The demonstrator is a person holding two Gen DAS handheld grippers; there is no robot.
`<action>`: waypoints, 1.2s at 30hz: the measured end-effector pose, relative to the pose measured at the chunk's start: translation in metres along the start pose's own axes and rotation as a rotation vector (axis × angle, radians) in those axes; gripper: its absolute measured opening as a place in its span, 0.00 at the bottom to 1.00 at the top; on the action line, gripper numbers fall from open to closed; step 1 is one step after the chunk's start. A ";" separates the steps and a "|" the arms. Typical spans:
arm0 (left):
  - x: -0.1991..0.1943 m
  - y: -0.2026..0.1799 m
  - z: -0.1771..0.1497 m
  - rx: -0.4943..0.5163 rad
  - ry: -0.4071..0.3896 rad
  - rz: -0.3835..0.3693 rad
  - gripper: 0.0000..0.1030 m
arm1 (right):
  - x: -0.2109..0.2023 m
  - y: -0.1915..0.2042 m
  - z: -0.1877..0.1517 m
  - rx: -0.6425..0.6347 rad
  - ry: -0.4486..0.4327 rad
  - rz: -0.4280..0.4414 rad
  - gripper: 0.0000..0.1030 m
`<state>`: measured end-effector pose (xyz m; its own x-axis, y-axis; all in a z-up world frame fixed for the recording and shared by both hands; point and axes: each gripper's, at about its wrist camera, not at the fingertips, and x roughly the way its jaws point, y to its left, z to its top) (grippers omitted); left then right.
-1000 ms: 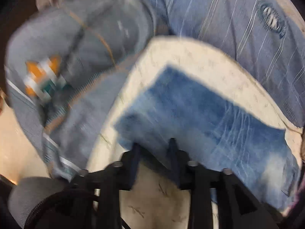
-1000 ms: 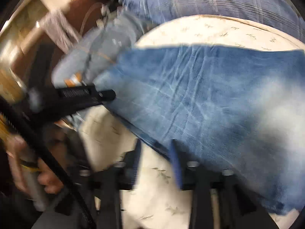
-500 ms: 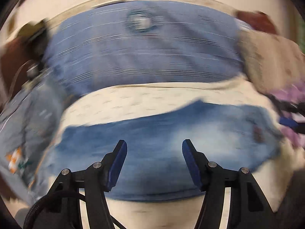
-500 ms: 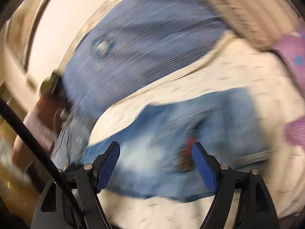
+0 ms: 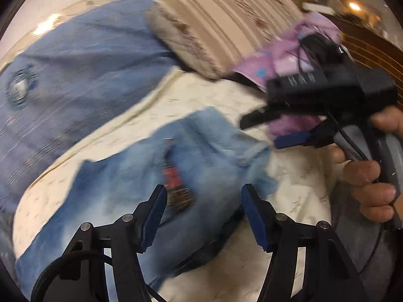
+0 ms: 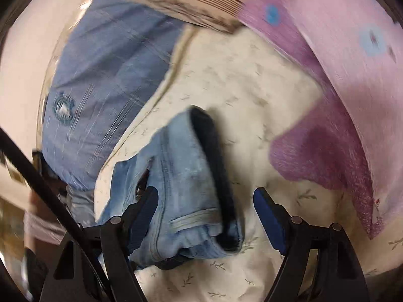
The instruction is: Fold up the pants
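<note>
Light blue jeans [image 5: 141,181] lie flat on a cream bed sheet [image 5: 297,176], with a red patch at a torn spot [image 5: 173,178]. In the right wrist view the waistband end of the jeans [image 6: 186,183] shows its dark inside. My left gripper [image 5: 204,214] is open and empty, just above the jeans near the patch. My right gripper [image 6: 206,219] is open and empty over the waistband; in the left wrist view the right gripper [image 5: 272,128] hovers at the jeans' right end, held by a hand.
A blue striped pillow [image 5: 75,70] lies at the far left, a beige striped pillow [image 5: 226,30] behind, and purple fabric [image 6: 347,88] at the right. The cream sheet [image 6: 252,80] surrounds the jeans.
Both grippers went from shut at the jeans' left edge to open. Both swung right along the jeans to the waistband end. The jeans now lie released on the sheet.
</note>
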<state>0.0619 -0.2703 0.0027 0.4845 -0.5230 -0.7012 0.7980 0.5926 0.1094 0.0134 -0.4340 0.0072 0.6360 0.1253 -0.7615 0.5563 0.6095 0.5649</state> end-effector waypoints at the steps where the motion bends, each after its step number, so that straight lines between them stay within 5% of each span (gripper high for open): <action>1: 0.011 0.003 0.002 0.020 0.010 -0.020 0.60 | 0.001 -0.007 0.001 0.036 0.005 0.038 0.78; 3: 0.035 -0.010 0.004 0.098 0.058 -0.071 0.60 | 0.000 -0.012 0.002 0.066 0.007 0.085 0.78; 9: 0.075 -0.042 -0.011 0.291 0.069 0.082 0.59 | 0.002 -0.008 0.001 0.054 0.012 0.106 0.78; 10: 0.076 -0.043 -0.013 0.306 0.047 0.083 0.56 | 0.002 -0.006 0.002 0.054 0.009 0.114 0.78; 11: 0.077 -0.045 -0.012 0.312 0.044 0.066 0.40 | 0.004 -0.006 0.003 0.056 0.006 0.126 0.78; 12: 0.076 -0.043 -0.009 0.299 0.052 0.022 0.32 | 0.005 -0.006 0.003 0.059 0.005 0.140 0.78; 19: 0.072 -0.008 -0.004 0.111 0.067 -0.116 0.33 | 0.010 -0.005 0.006 0.087 -0.002 0.208 0.78; 23: 0.075 -0.020 -0.007 0.137 0.056 -0.021 0.37 | -0.004 0.003 -0.001 0.063 -0.013 0.149 0.78; 26: 0.075 -0.034 -0.010 0.150 0.030 0.046 0.31 | -0.022 0.011 -0.003 -0.023 -0.009 0.078 0.81; 36: 0.048 0.014 -0.001 -0.212 0.003 -0.098 0.21 | -0.002 0.007 0.000 0.010 0.079 0.223 0.81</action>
<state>0.0961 -0.2870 -0.0302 0.4067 -0.5830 -0.7034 0.7481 0.6545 -0.1099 0.0161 -0.4300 0.0131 0.7003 0.3167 -0.6398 0.4123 0.5522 0.7246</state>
